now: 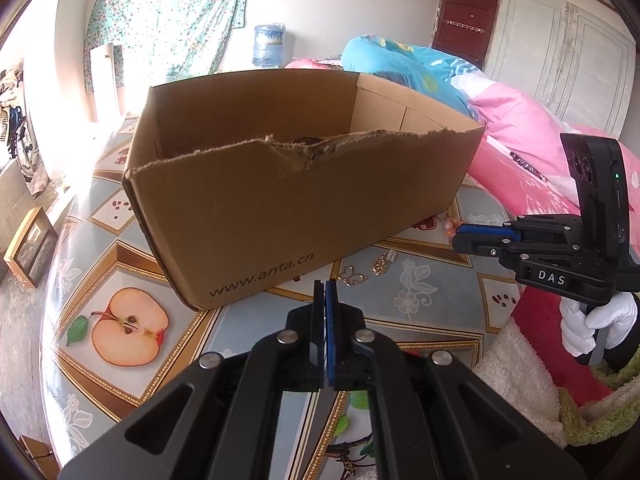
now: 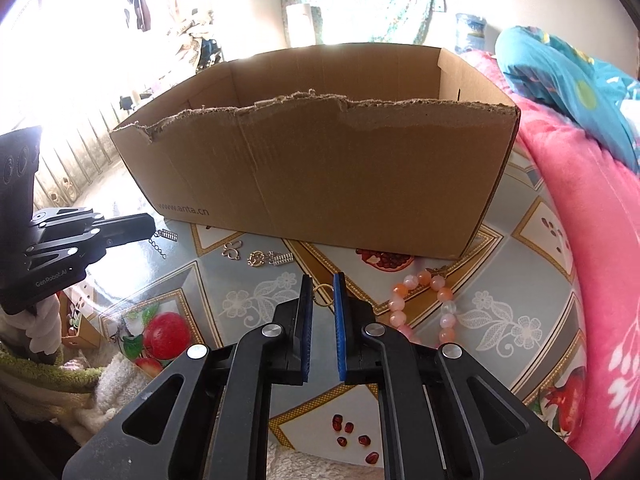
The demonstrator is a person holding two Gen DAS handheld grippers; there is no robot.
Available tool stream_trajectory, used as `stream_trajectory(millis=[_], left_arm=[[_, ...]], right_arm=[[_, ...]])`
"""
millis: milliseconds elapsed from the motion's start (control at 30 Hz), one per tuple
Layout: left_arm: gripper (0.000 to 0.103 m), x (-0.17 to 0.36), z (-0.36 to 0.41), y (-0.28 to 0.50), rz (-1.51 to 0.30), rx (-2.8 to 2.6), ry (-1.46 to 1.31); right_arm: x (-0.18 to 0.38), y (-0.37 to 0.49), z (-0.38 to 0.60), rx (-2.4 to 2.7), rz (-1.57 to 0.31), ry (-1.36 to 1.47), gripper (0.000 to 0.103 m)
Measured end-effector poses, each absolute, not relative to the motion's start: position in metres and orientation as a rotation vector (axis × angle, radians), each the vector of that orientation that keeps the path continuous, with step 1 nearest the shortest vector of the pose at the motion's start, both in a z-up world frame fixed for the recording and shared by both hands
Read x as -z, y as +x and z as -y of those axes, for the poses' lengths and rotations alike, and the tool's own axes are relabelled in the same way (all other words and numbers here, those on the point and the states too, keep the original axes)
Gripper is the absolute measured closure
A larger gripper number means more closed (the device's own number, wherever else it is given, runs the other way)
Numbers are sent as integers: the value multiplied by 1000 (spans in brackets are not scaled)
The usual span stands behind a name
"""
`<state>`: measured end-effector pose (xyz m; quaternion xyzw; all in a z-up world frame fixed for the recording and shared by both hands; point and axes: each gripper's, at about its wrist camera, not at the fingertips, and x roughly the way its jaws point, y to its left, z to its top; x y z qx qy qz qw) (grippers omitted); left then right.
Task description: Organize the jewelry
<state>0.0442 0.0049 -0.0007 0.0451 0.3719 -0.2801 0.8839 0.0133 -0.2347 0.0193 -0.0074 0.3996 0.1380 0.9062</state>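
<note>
jewelry is scattered on the fruit-patterned tablecloth (image 2: 500,312) in front of an open cardboard box (image 2: 320,168) with a torn front rim. the pink bead bracelet (image 2: 424,304) lies right of the right gripper (image 2: 322,284), whose blue pads stand apart around a small gold ring (image 2: 322,295). the left gripper (image 1: 325,285) is pressed together, empty. a butterfly charm (image 2: 232,250), a gold pendant (image 2: 256,259) and a silver clasp (image 2: 282,259) lie near the box.

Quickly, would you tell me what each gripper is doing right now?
Left gripper: shut, holding nothing visible.
Right gripper: open, a gold ring between its fingers, ungripped.
</note>
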Motion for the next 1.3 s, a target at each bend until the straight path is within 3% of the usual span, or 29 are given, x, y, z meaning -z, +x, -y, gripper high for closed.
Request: stream_trajectory(millis=[333, 600, 1000, 1300], left_arm=[[103, -71, -19, 27, -611, 706, 14], [103, -119, -11, 72, -557, 701, 77], [102, -60, 20, 194, -1019, 667, 286], [101, -37, 36, 205, -1073, 670, 386]], right_arm=[[-81, -9, 231, -361, -655, 30, 95], [-132, 40, 221, -476, -572, 40, 95], [-82, 198, 184, -586, -1155, 122, 95], [-37, 233, 173, -505, -1359, 95, 91]])
